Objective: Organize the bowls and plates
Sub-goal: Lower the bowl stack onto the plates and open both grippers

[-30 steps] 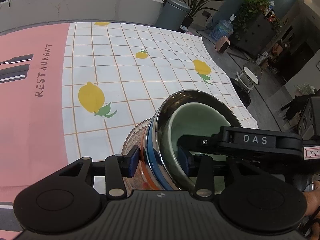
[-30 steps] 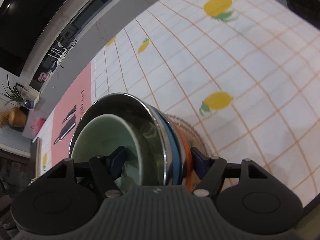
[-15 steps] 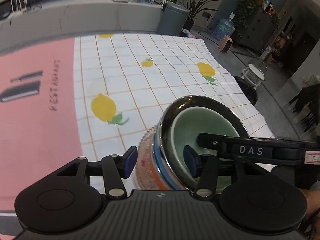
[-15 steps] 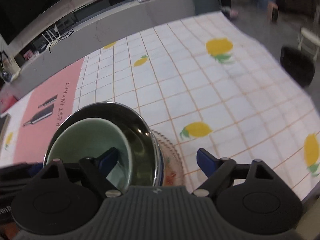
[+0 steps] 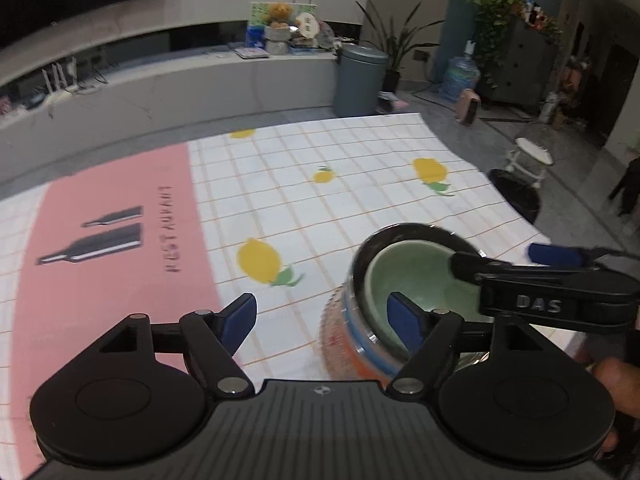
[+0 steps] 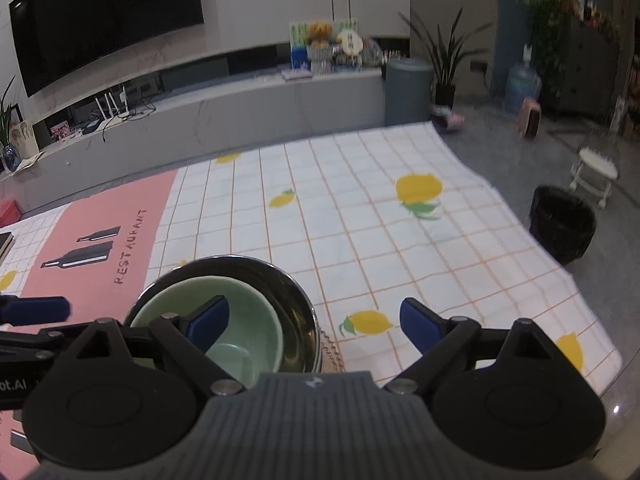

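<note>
Both sets of jaws stand wide apart and hold nothing. The left gripper (image 5: 324, 316) has one blue pad over open cloth and the other just above the near rim of the stack. The right gripper (image 6: 310, 322) has its left pad above the green bowl (image 6: 240, 344) and its right pad out over the cloth (image 6: 360, 220).

The stack sits near the front edge of the table, on the lemon-print cloth. From the top down it is the green bowl, nested off-centre in a steel bowl (image 5: 400, 234), then a blue rim (image 5: 354, 320) and an orange piece (image 5: 360, 360), all on a ribbed glass plate (image 5: 330, 328). What lies lower in the stack is partly hidden by the grippers.

The likely trouble: the pile is tall, its bowls sit unevenly, and both grippers hang close over it. A pad catching the steel rim on the way out could tip the pile or drag it toward the table edge. The cloth might also slide under a sideways push.

A second ago both grippers were low and clamped across the stack's wall, one pad inside and one outside. Half a second ago the jaws had begun to part. Now they are fully spread and raised, the views level out to show the room, and the stack stands on its own.
</note>
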A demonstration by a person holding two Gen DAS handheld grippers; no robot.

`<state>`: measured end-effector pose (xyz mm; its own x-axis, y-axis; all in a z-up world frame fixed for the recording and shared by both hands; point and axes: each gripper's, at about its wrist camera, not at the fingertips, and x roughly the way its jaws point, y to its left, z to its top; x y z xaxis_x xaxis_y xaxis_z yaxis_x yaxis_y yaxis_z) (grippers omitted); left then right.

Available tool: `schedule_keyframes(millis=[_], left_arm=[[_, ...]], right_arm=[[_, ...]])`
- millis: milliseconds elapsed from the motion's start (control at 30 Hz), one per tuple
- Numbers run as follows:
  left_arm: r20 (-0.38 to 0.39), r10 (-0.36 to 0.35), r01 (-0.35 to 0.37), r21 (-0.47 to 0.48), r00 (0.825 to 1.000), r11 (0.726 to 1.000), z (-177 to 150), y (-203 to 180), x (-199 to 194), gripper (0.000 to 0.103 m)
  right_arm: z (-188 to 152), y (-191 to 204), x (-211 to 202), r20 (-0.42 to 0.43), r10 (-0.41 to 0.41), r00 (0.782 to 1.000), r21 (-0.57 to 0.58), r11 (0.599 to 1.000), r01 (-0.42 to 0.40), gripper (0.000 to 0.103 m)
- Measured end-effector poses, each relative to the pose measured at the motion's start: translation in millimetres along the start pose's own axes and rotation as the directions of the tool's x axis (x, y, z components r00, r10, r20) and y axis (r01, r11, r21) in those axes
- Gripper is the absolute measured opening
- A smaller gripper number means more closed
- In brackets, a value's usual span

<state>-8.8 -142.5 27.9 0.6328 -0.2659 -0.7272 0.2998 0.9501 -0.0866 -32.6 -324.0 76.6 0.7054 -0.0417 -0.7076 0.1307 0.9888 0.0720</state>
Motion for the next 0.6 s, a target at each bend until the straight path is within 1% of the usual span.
schedule_keyframes(millis=[100,200,300,400,467,533,600], left_arm=[[-0.001,0.003,-0.003,-0.007,1.000,1.000,-6.3,0.1,-5.3,0.089],[-0.034,0.000,0.000,-0.023,0.999,1.000,-11.5,1.1,-6.0,0.089],[-0.069,0.039,-0.040,-0.016,0.997,0.999,-17.8,-0.8,-7.7,0.089],[-0.059,0.050,-0.050,-0.006,0.997,0.999,-25.0,-1.1,-14.1,0.089],[-0.057,0.059,-0.059,0.001,0.997,0.998,-28.5,-1.4,-17.0,0.089],[-0.056,0.071,-0.072,-0.002,0.996,0.997,-29.9,-0.5,-17.2,0.089],[-0.063,0.086,-0.086,-0.003,0.994,0.996,-30.9,0.2,-15.3,0.089]], right_arm=[[-7.9,4.0,-10.8,0.011,0.002,1.000,-0.005,1.000,-0.002,0.093],[-17.2,7.3,-19.8,0.007,0.014,1.000,0.003,1.000,-0.014,0.094],[-25.2,9.7,-26.3,0.000,-0.008,1.000,0.005,1.000,0.008,0.095],[-32.1,9.2,-32.1,-0.007,-0.008,1.000,0.037,0.999,0.008,0.095],[-36.1,10.7,-35.9,-0.012,-0.026,1.000,0.048,0.999,0.026,0.095],[-39.3,14.6,-40.6,0.006,-0.047,0.999,0.034,0.998,0.046,0.095],[-41.6,18.2,-43.9,0.023,-0.048,0.999,0.021,0.999,0.048,0.096]])
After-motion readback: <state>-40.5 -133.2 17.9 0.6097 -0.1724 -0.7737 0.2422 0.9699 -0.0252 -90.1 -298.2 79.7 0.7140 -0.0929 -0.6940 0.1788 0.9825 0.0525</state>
